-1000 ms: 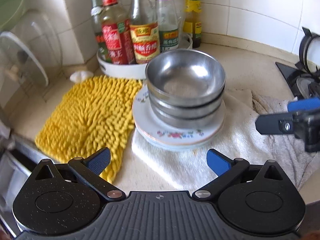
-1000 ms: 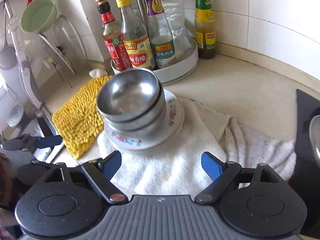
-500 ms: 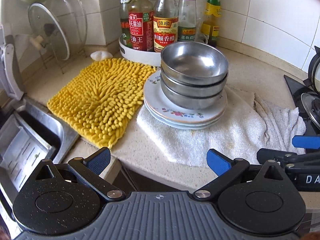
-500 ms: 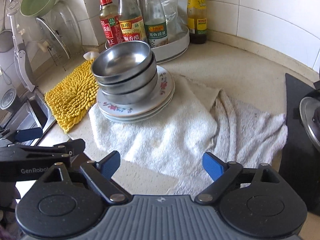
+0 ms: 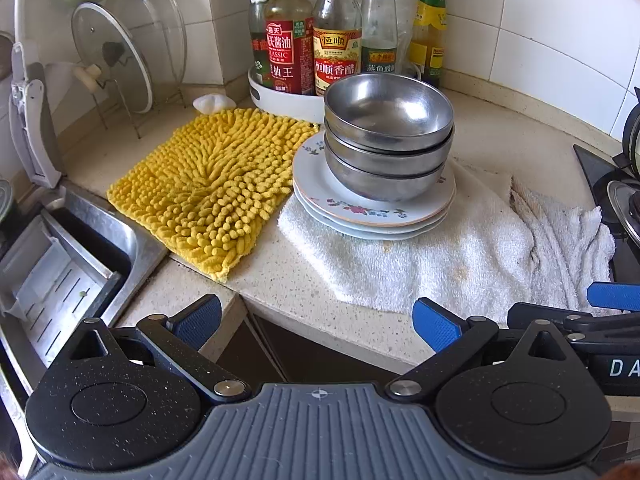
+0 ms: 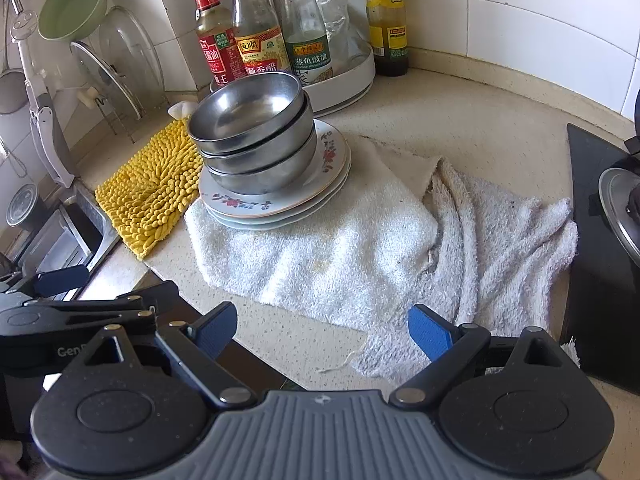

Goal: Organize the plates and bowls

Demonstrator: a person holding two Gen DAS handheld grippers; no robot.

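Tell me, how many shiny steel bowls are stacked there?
3: round stainless steel bowls nested in one stack on the flowered white plates, sitting on the white towel. Nothing suggests more hidden.

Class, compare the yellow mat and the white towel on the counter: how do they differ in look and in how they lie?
The yellow mat is shaggy with thick loops and lies flat; the white towel is fine terry, rumpled at its right end. The towel carries the stacked plates and bowls; the mat carries nothing. Both lie on the counter.
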